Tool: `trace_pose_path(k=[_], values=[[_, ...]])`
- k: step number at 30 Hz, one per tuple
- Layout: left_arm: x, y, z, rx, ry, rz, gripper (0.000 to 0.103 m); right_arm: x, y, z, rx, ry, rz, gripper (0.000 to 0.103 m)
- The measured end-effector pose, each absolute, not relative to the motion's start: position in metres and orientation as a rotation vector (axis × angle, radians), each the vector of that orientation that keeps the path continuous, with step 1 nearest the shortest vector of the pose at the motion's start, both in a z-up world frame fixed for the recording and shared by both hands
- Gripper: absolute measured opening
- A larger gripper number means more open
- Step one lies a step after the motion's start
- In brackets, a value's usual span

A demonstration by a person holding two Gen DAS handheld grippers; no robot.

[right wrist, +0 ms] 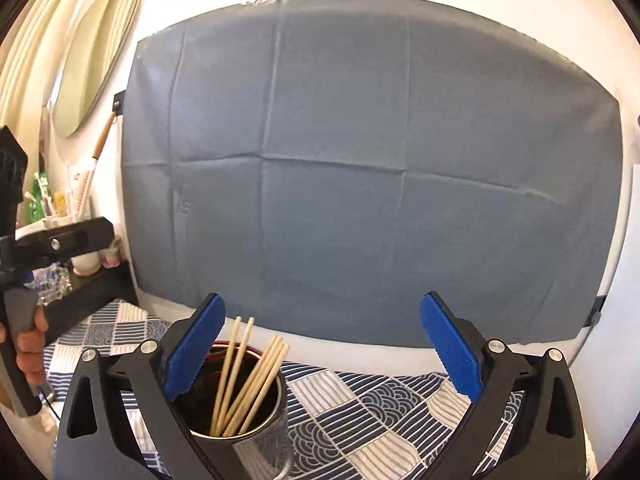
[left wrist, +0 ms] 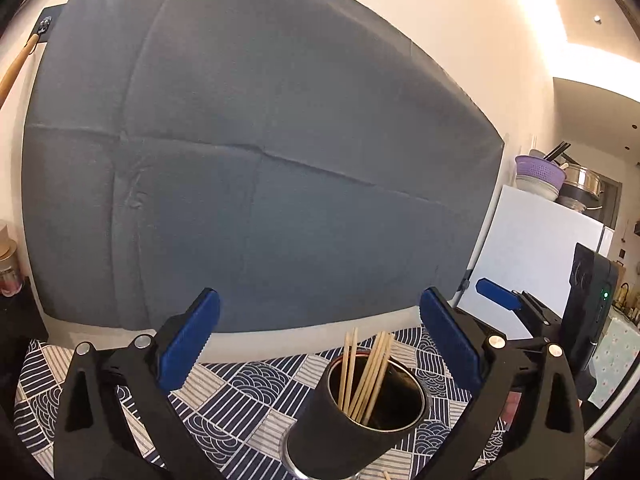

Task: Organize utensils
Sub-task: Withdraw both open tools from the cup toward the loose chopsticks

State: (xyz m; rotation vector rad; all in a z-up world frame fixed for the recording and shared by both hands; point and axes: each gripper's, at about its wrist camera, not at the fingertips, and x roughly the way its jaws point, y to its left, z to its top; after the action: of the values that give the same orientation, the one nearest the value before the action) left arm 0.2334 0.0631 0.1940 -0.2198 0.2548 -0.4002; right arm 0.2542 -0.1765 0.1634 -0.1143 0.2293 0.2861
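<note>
Both tools idle. Left tool (left wrist: 320, 336) spread wide, nothing between its pads; right tool (right wrist: 322, 344) the same, released and empty

Chopsticks (left wrist: 366, 376) stand upright, bundled in the metal cup (left wrist: 356, 420), leaning on its rim. Cup sits on the patterned tablecloth (left wrist: 224, 396) covering the table, in front of the grey cloth backdrop (left wrist: 260, 160)

Relative to the cup: left tool hovers just above and behind it, cup between its pads but lower. Right tool is offset, with its left pad (right wrist: 196, 346) just over the cup rim (right wrist: 240, 432)

Judgement: sticks are already collected, so the sorting step looks mostly done. A pale stick end (left wrist: 387, 475) shows on the table just below the cup, possibly a stray; can't tell
</note>
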Motion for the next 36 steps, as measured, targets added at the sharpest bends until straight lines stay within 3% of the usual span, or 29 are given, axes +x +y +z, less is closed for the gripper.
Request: trace_pose_path(k=[9,17,27,36], values=[[0.221,0.053,0.201,-0.125,0.325,-0.375,0.097,0.248,-0.195,0.168,-0.015,0.357,0.349,0.095],[0.208,0.038,0.185,-0.067,0.449,-0.309,0.097,0.239,-0.212,0.120,0.159,0.618,0.388,0.095],[0.173,0.022,0.133,-0.056,0.619,-0.353,0.097,0.185,-0.212,0.026,-0.063,0.870,0.274,0.095],[0.153,-0.002,0.061,-0.033,0.761,-0.409,0.097,0.120,-0.190,-0.017,-0.233,0.878,0.349,0.095]])
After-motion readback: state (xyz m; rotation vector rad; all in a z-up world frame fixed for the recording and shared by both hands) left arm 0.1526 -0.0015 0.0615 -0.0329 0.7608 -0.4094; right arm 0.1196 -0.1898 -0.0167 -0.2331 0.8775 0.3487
